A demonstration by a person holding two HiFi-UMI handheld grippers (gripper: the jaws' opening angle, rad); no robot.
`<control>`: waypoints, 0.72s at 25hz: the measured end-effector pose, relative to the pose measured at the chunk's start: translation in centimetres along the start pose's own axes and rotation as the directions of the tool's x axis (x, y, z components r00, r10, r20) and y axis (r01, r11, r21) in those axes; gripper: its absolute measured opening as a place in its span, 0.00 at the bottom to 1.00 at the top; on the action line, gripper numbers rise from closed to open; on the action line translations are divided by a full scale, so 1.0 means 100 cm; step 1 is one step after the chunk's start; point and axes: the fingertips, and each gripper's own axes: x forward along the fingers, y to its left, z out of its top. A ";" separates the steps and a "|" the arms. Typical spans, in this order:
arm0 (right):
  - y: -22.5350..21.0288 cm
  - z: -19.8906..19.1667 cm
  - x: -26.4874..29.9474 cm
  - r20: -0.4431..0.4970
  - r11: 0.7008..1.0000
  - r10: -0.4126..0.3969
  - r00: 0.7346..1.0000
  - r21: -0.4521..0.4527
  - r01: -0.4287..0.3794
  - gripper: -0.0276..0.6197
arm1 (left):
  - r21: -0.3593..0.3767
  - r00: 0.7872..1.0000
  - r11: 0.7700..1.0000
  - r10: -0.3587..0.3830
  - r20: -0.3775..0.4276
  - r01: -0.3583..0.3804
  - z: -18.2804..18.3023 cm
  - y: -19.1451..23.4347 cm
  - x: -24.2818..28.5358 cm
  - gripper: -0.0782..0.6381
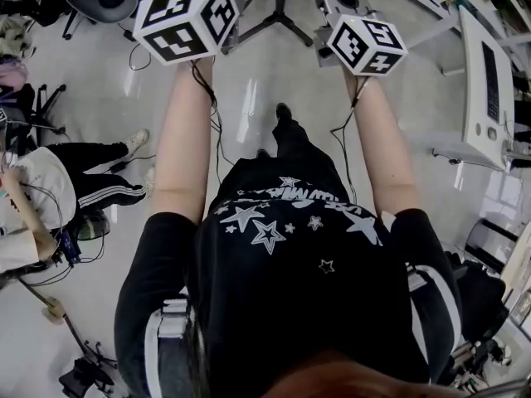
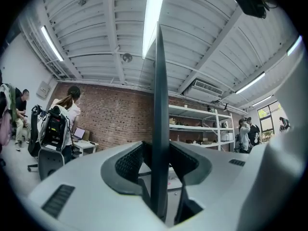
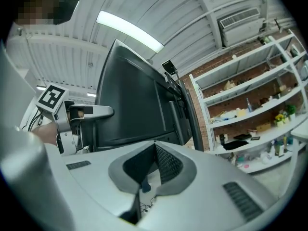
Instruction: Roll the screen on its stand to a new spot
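Note:
The screen (image 2: 159, 105) shows edge-on in the left gripper view as a thin dark upright slab. My left gripper (image 2: 159, 150) is shut on that edge, a pad on each side. In the right gripper view I see the screen's dark back (image 3: 137, 105) at an angle, with the left gripper (image 3: 79, 113) clamped on its far edge. My right gripper (image 3: 154, 146) has its tips together at the screen's lower edge. In the head view both marker cubes (image 1: 187, 19) (image 1: 366, 45) are held out ahead, above dark stand legs (image 1: 278, 15) on the floor.
A person (image 1: 91, 181) sits on the floor at the left among bags and cables. A white machine (image 1: 485, 89) stands at the right. Loose cables (image 1: 217, 118) lie ahead. Shelves (image 3: 250, 105) line a brick wall, and people stand by a desk (image 2: 65, 114) and at the right (image 2: 248, 131).

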 end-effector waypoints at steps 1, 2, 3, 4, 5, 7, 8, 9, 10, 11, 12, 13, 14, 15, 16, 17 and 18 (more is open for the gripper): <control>0.001 0.000 -0.007 -0.002 1.000 -0.003 1.000 -0.001 0.003 0.05 | -0.002 1.000 1.000 0.000 -0.001 0.000 0.000 -0.003 -0.006 0.37; 0.002 0.000 -0.013 -0.004 1.000 -0.006 1.000 -0.002 0.006 0.05 | -0.003 1.000 1.000 0.000 0.000 0.000 0.000 -0.006 -0.011 0.37; 0.002 0.000 -0.019 -0.006 1.000 -0.008 1.000 -0.003 0.008 0.05 | -0.002 1.000 1.000 -0.001 0.002 0.001 0.000 -0.010 -0.016 0.37; 0.002 0.000 -0.024 -0.006 1.000 -0.009 1.000 -0.004 0.009 0.05 | -0.001 1.000 1.000 -0.001 0.005 0.001 0.001 -0.015 -0.021 0.37; 0.002 0.001 -0.029 -0.006 1.000 -0.010 1.000 -0.004 0.010 0.05 | 0.000 1.000 1.000 -0.001 0.009 0.001 0.001 -0.020 -0.025 0.37; 0.002 0.002 -0.039 -0.005 1.000 -0.010 1.000 -0.002 0.010 0.05 | 0.002 1.000 1.000 0.000 0.016 0.000 0.003 -0.031 -0.036 0.37; 0.002 0.003 -0.043 -0.004 1.000 -0.009 1.000 -0.003 0.009 0.05 | 0.001 1.000 1.000 0.001 0.018 -0.001 0.004 -0.036 -0.041 0.37; 0.002 0.004 -0.048 -0.002 1.000 -0.005 1.000 -0.003 0.005 0.05 | 0.001 1.000 1.000 0.002 0.019 -0.002 0.005 -0.041 -0.046 0.37; 0.003 0.005 -0.052 0.000 1.000 -0.001 1.000 -0.003 0.001 0.05 | 0.000 1.000 1.000 0.003 0.018 -0.003 0.005 -0.046 -0.051 0.37; 0.003 0.006 -0.057 0.002 1.000 0.004 1.000 -0.002 -0.004 0.05 | -0.001 1.000 1.000 0.005 0.016 -0.005 0.004 -0.052 -0.056 0.37; 0.003 0.007 -0.061 0.003 1.000 0.010 1.000 -0.002 -0.010 0.05 | -0.001 1.000 1.000 0.006 0.013 -0.006 0.003 -0.057 -0.059 0.37; 0.003 0.008 -0.066 0.005 1.000 0.018 1.000 -0.002 -0.018 0.05 | -0.001 1.000 1.000 0.010 0.012 -0.010 0.003 -0.063 -0.063 0.37; 0.005 0.009 -0.071 0.006 1.000 0.027 1.000 -0.003 -0.027 0.05 | -0.001 1.000 1.000 0.016 0.011 -0.016 0.003 -0.068 -0.066 0.37; 0.006 0.009 -0.076 0.006 0.999 0.038 0.999 -0.004 -0.038 0.05 | -0.001 1.000 1.000 0.025 0.011 -0.025 0.002 -0.072 -0.069 0.37; 0.007 0.010 -0.082 0.005 0.999 0.048 0.999 -0.005 -0.048 0.05 | -0.002 0.999 0.999 0.035 0.011 -0.035 0.002 -0.077 -0.073 0.37; 0.008 0.010 -0.089 0.003 0.998 0.057 0.998 -0.007 -0.057 0.05 | -0.003 0.999 0.999 0.046 0.010 -0.046 0.002 -0.082 -0.076 0.37; 0.008 0.011 -0.098 0.000 0.998 0.065 0.998 -0.010 -0.065 0.05 | -0.004 0.998 0.998 0.055 0.008 -0.055 0.002 -0.088 -0.080 0.36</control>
